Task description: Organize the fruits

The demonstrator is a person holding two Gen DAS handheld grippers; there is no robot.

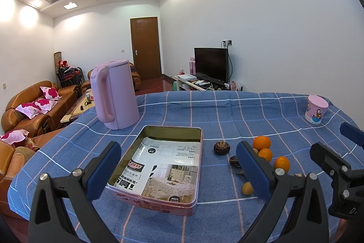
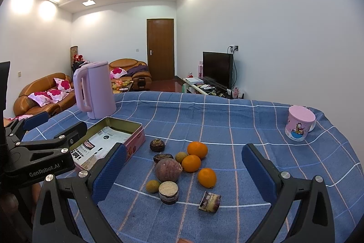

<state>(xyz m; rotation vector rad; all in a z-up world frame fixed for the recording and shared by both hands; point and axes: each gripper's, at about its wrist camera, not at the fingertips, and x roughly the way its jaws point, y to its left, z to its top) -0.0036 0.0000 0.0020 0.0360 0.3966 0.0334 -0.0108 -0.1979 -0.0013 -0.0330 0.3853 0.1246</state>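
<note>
A pile of fruit lies on the blue checked tablecloth: three oranges [image 2: 197,149], a big purple passion fruit [image 2: 168,169], small brownish-green fruits [image 2: 152,186], dark dried-looking pieces [image 2: 157,144] and two cut sugarcane-like chunks [image 2: 168,192]. An open pink tin [image 1: 159,165], lined with a printed leaflet, stands left of the pile. My left gripper [image 1: 179,170] is open and empty, above the tin. My right gripper [image 2: 184,172] is open and empty, above the fruit pile. The oranges [image 1: 261,142] also show in the left wrist view.
A pink kettle [image 1: 116,95] stands behind the tin. A pink cartoon cup [image 2: 298,122] stands at the far right of the table. The other gripper [image 2: 38,152] shows at left in the right wrist view. Sofas and a TV stand lie beyond the table.
</note>
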